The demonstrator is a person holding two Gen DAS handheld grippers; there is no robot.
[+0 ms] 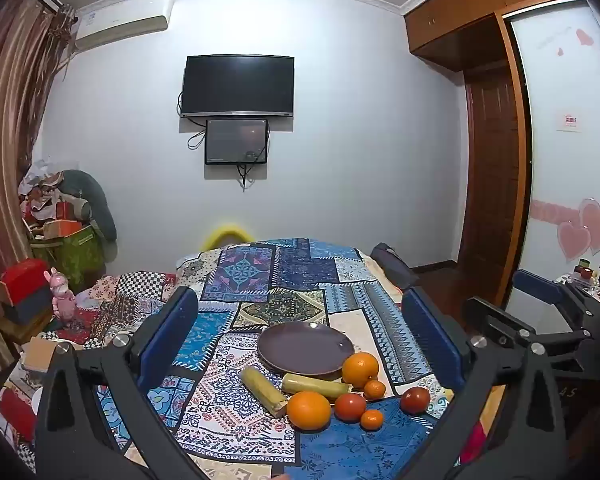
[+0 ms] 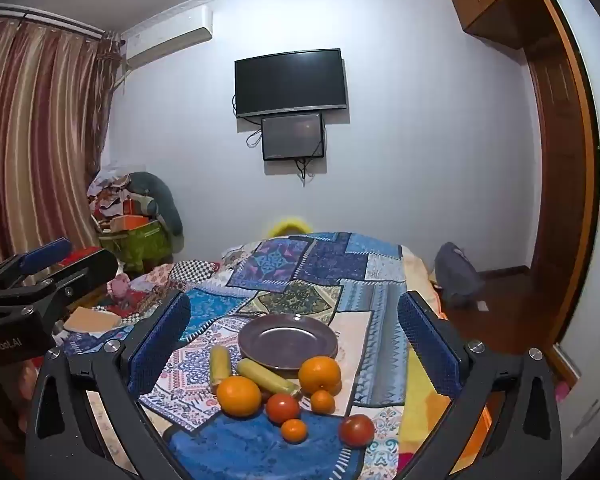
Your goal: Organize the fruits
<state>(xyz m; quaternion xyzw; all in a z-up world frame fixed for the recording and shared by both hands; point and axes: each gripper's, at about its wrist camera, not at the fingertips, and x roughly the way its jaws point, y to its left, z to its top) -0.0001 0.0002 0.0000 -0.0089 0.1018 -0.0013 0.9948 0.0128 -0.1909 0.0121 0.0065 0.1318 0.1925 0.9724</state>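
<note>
Both claws hung released above the bed, the left claw [image 1: 300, 344] and the right claw [image 2: 296, 344] spread wide with nothing between their ribbed blue pads. The fruits lay bunched on the patchwork quilt [image 2: 332, 264] at six o'clock of the round, glossy brown plate [image 2: 287, 341], which was bare. The likeliest trouble, to my mind, was rolling: the near smooth large orange [image 2: 238, 395] and the far large orange [image 2: 319, 374] sat on soft, uneven fabric, and a nudge could send them into the shiny red tomato [image 2: 282, 408]. The darker tomato [image 2: 356, 429] lay apart at four o'clock, nearest the quilt's edge, and might drop off. The two small mandarins [image 2: 293, 429] could slip from wide pads. The two yellow-green cylindrical corn cobs [image 2: 266, 376] touched the plate's rim and could tip it if dragged
</note>
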